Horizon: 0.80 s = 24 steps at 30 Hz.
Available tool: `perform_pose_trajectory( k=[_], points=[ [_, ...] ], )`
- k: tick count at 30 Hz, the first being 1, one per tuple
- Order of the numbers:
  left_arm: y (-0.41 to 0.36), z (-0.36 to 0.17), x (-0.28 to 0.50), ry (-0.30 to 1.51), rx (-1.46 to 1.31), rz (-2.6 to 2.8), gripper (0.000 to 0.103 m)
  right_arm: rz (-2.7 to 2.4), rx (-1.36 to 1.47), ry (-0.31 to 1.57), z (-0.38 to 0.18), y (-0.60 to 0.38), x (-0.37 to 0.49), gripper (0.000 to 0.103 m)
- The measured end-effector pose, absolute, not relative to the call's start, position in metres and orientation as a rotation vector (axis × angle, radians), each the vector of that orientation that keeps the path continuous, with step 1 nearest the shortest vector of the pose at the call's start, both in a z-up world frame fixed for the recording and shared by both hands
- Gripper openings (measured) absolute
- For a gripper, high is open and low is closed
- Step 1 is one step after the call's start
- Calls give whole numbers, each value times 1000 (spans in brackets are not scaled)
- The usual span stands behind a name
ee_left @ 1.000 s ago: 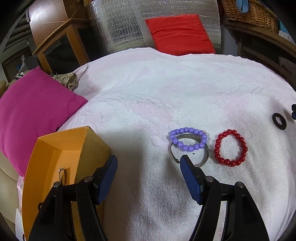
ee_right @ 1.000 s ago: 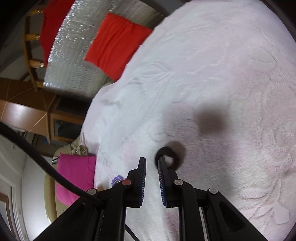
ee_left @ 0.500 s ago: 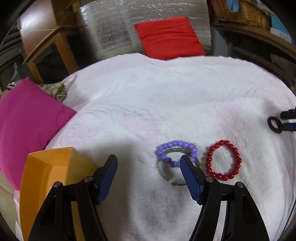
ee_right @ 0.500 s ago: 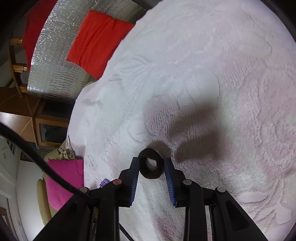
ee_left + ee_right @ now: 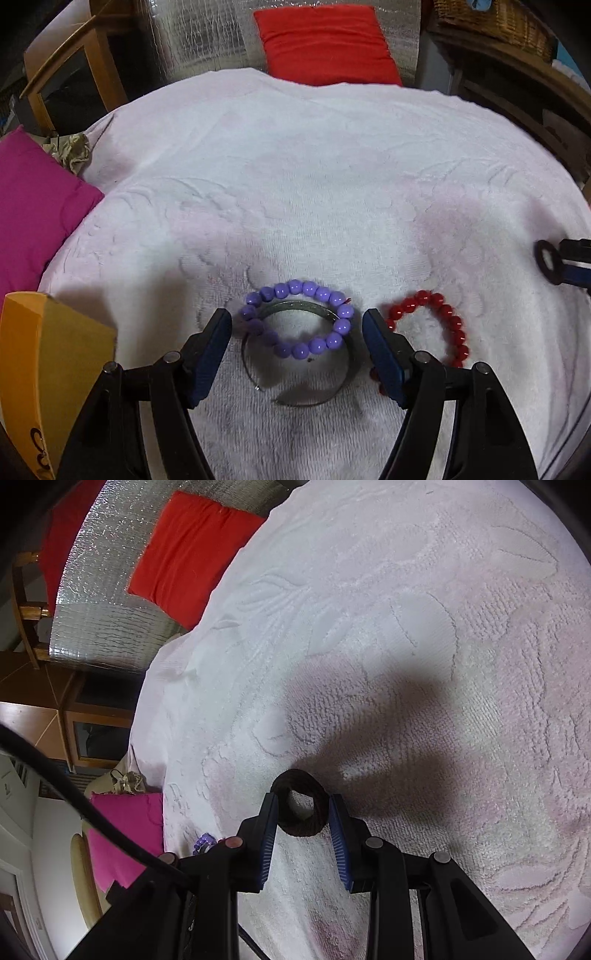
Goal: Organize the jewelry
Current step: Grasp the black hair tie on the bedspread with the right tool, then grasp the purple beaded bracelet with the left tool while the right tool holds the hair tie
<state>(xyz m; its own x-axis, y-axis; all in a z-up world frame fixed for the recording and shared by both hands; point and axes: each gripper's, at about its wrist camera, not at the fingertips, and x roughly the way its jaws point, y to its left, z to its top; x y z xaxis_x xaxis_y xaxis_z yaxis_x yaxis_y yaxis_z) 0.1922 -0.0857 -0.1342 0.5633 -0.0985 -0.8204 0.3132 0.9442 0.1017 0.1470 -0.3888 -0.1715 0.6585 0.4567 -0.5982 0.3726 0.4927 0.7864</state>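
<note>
Jewelry: purple round-bead bracelet (image 5: pixel 299 321) lay on thin silver metal bangle (image 5: pixel 306 369), glossy red bead bracelet (image 5: pixel 439 328) just beside them, all near front edge of white embossed towel surface (image 5: pixel 295 184); small black fabric ring (image 5: pixel 301 803) lay well apart toward right edge.
Just changed, R: right gripper (image 5: pixel 302 808) jaws had just been opening from nearly shut; a sec ago the ring lay ahead of the tips, now it sat between them.
Just changed, L: left gripper (image 5: pixel 297 326) had come in over purple/silver pair, which a sec ago lay ahead of its right finger; jaws had opened a bit more. Orange cardboard box (image 5: pixel 40 369) had slid toward left edge of view.
Meaning: both hands looked lined up for pickups; nothing lifted yet, so sorting barely begun by my read.
R claw: partly open, blue pads (image 5: pixel 267 834) flanking the ring, close to its sides; real contact not clear, no squeeze seen. Held nothing.
L claw: wide open, straddling purple bracelet and bangle, pads clear of both; right finger overlapped red bracelet's edge in view. Held nothing.
</note>
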Motion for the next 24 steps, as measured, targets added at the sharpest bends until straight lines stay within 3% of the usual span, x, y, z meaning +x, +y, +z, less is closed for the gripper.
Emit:
perform_pose_trajectory(
  k=[4, 8, 15, 24],
  points=[
    [-83, -135, 194, 942, 243, -229, 74, 60, 1086, 896, -171, -386, 147, 31],
    [-77, -134, 193, 927, 248, -227, 62, 58, 1078, 893, -170, -385, 147, 31],
    [-49, -129, 195, 933, 199, -234, 62, 72, 1055, 883, -166, -373, 147, 31],
    [-29, -124, 192, 959, 201, -280, 63, 46, 988, 914, -165, -359, 154, 21]
  ],
)
